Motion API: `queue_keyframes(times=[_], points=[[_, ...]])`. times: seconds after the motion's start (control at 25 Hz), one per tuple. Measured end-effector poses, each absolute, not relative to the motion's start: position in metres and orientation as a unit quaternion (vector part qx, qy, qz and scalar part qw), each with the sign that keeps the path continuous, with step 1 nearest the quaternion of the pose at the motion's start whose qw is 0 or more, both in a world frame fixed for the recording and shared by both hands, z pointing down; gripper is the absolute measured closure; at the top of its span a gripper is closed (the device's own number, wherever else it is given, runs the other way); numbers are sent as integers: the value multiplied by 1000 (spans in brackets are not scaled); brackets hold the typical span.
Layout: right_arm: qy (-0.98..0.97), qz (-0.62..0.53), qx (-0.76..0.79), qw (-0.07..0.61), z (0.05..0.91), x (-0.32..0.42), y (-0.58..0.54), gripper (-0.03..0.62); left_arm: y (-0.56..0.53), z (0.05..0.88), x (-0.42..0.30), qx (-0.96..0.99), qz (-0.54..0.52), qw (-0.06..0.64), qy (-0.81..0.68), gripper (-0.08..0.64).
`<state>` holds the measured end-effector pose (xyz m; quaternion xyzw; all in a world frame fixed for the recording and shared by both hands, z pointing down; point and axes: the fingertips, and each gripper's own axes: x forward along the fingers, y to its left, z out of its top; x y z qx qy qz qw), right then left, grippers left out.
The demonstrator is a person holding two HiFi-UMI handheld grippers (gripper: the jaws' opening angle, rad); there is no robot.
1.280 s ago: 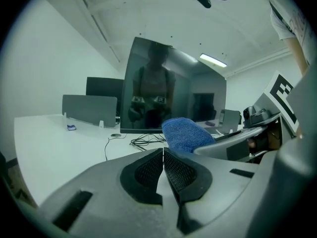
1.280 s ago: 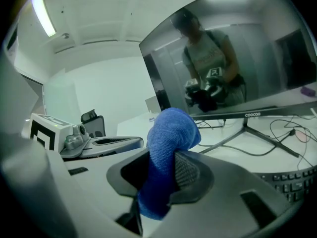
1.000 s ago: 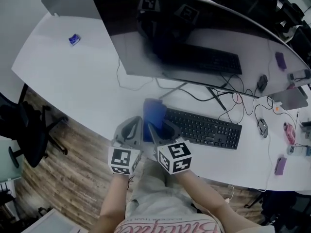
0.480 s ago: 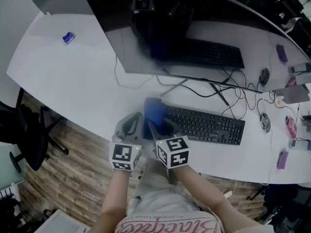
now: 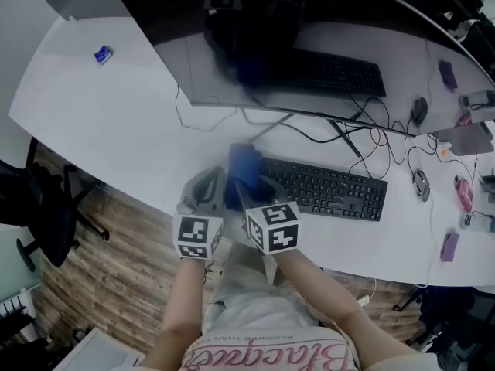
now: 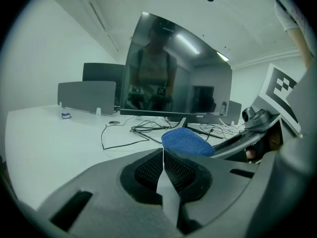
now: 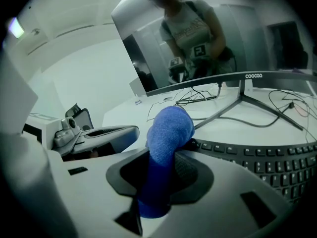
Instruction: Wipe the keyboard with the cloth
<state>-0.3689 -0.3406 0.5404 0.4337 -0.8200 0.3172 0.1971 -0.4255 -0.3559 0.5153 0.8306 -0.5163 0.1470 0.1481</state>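
Note:
A black keyboard (image 5: 329, 189) lies on the white desk (image 5: 116, 122) under a big curved monitor (image 5: 255, 37). My right gripper (image 5: 249, 185) is shut on a blue cloth (image 5: 244, 163), which sticks up beyond the jaws at the keyboard's left end. In the right gripper view the blue cloth (image 7: 168, 133) bulges out of the closed jaws, with the keyboard (image 7: 257, 155) just to its right. My left gripper (image 5: 207, 195) hangs beside the right one, jaws shut with nothing between them. The left gripper view shows the cloth (image 6: 185, 140) just right of its jaws.
Cables (image 5: 340, 141) trail across the desk behind the keyboard. A mouse (image 5: 419, 182) and small devices lie to the right. A small blue item (image 5: 102, 53) sits at the far left. A black office chair (image 5: 42, 207) stands on the wooden floor to the left.
Both grippers and the cloth keep their place at the keyboard's left end; the head view has shifted slightly. No grip has changed.

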Motion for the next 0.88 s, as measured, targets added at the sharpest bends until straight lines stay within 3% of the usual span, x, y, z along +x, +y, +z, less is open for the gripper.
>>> queue_keyframes(times=[0.88], points=[[-820,306,434,212,543,-306,-331,488,-334,514,-368,819,172,140,-530,554]])
